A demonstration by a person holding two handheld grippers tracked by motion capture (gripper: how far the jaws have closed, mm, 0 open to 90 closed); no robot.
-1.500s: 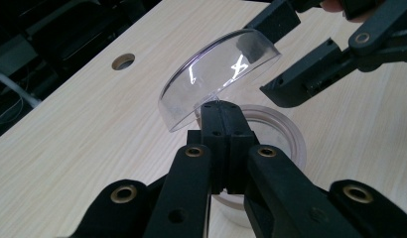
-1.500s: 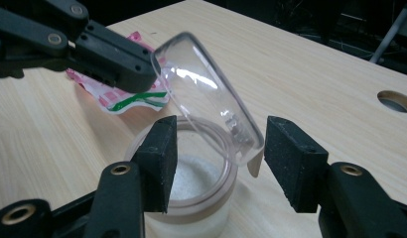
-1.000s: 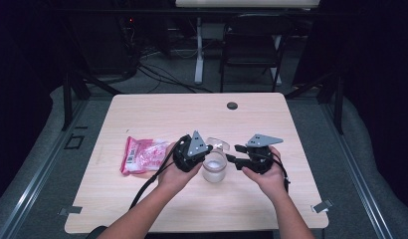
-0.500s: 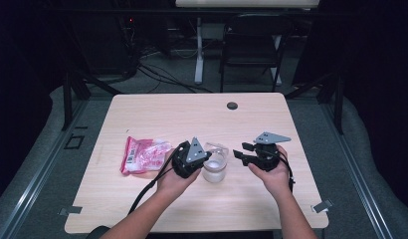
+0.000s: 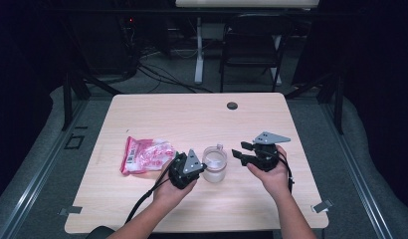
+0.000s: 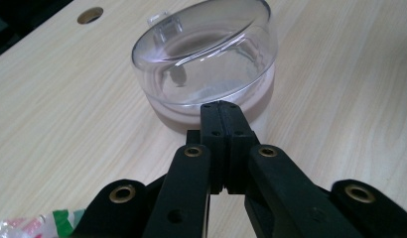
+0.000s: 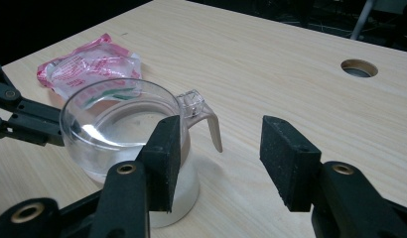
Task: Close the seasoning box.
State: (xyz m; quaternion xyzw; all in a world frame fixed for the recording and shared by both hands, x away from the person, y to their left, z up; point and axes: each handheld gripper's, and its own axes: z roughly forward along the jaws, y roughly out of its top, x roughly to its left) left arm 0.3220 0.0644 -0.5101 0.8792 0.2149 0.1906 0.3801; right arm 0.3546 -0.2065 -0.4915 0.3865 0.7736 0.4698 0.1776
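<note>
Black left gripper (image 5: 188,169) low at table (image 5: 192,119), jaws pressed together, nothing between them, tips at near wall of clear cup (image 5: 214,164); same closed jaws seen in left gripper view (image 6: 221,116) right against cup (image 6: 206,64). Right gripper (image 5: 242,151) just right of cup, jaws spread wide, empty; in right gripper view (image 7: 219,158) left pad overlaps cup (image 7: 122,129), contact unclear. Cup upright, mid-table near front edge, handle toward far side. Pink snack bag (image 5: 145,154) lies flat, left of left gripper. Round grommet hole (image 5: 232,105) far side.
</note>
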